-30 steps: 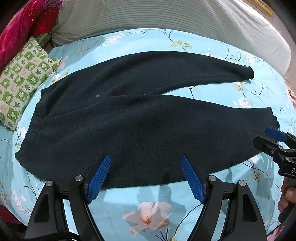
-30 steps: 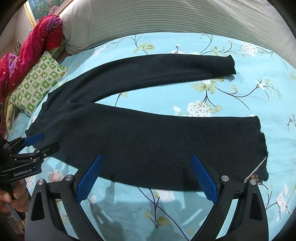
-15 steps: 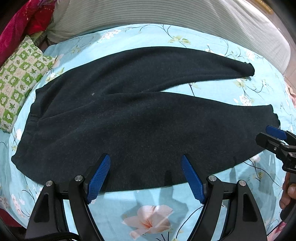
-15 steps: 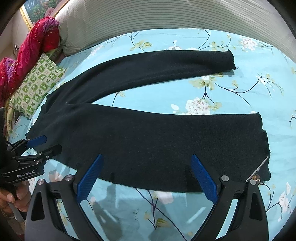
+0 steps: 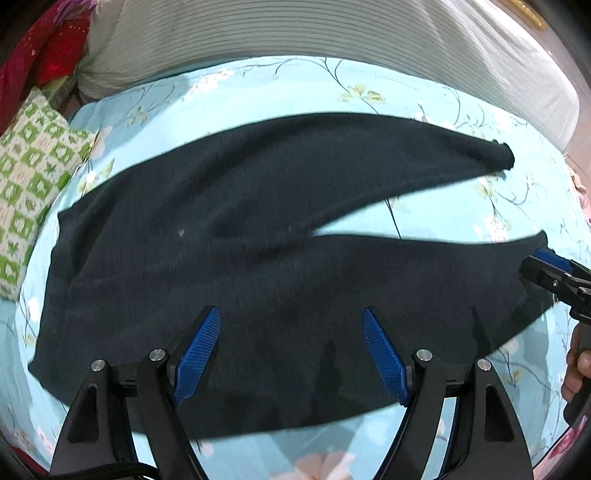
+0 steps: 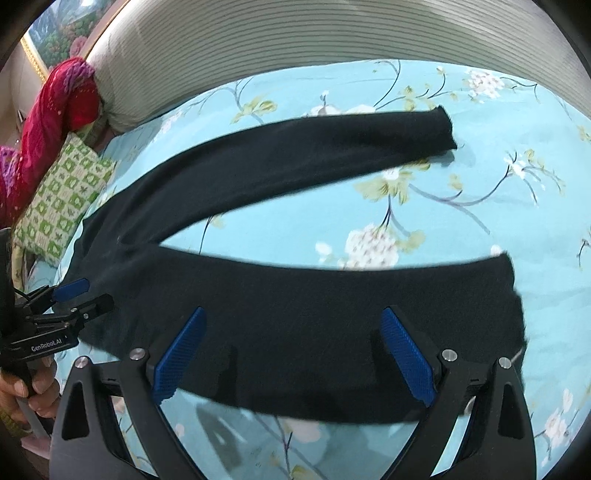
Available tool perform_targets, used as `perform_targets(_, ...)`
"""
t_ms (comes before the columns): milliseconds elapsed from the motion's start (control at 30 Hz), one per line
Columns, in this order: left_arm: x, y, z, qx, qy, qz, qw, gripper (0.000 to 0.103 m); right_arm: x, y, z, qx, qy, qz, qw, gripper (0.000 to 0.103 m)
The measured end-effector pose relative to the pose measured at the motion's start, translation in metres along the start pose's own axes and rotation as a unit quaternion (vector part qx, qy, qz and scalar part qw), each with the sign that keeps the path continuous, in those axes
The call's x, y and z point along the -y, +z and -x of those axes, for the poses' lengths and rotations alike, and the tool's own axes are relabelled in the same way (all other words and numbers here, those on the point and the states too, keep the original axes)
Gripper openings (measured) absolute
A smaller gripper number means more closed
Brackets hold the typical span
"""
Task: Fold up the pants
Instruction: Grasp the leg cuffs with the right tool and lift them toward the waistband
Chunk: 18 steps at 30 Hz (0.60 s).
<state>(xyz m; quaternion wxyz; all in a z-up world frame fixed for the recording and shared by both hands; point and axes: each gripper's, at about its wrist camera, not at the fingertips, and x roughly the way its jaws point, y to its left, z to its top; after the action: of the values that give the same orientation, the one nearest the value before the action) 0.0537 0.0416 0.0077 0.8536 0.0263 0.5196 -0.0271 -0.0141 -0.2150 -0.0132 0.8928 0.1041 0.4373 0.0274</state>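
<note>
Dark navy pants [image 5: 229, 258] lie flat on a light blue floral bedsheet [image 5: 280, 77], waist at the left, both legs spread apart toward the right. They also show in the right wrist view [image 6: 295, 302]. My left gripper [image 5: 291, 317] is open and empty, over the near edge of the seat and upper near leg. My right gripper [image 6: 293, 317] is open and empty, over the near edge of the near leg, close to its cuff [image 6: 513, 295]. Each gripper shows at the edge of the other's view: the right [image 5: 550, 273], the left [image 6: 74, 295].
A green-and-white patterned pillow [image 5: 26, 192] lies left of the waistband. A striped grey-white bolster [image 5: 295, 33] runs along the far side of the bed. Red and pink cloth [image 6: 55, 110] is piled at the far left.
Both grippers have moved forward and down toward the pants, which now fill more of each view. Their near edge sits lower between the fingers. Both stay open.
</note>
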Motion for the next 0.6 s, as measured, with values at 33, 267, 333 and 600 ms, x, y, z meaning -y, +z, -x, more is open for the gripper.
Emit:
perform_targets(33, -0.001, 0.005, -0.001, 0.001, 0.000, -0.002, 1.0000, 0.079, 0.003, 0.005, 0.000, 0.004, -0.003, 0.001, 1.000, 0.095)
perform_targets(267, -0.006, 0.048, -0.011, 0.007, -0.001, -0.026, 0.9996, 0.080, 0.030, 0.044, 0.000, 0.029, -0.016, -0.020, 0.999, 0.095)
perform_targets(333, -0.007, 0.062, -0.015, 0.008, -0.003, -0.032, 0.9994, 0.080, 0.040, 0.058, -0.002, 0.030, -0.018, -0.032, 0.999, 0.095)
perform_targets(600, -0.017, 0.120, -0.040, -0.001, -0.022, -0.051, 0.9985, 0.081, 0.089, 0.115, -0.018, 0.032, -0.036, -0.072, 0.996, 0.095)
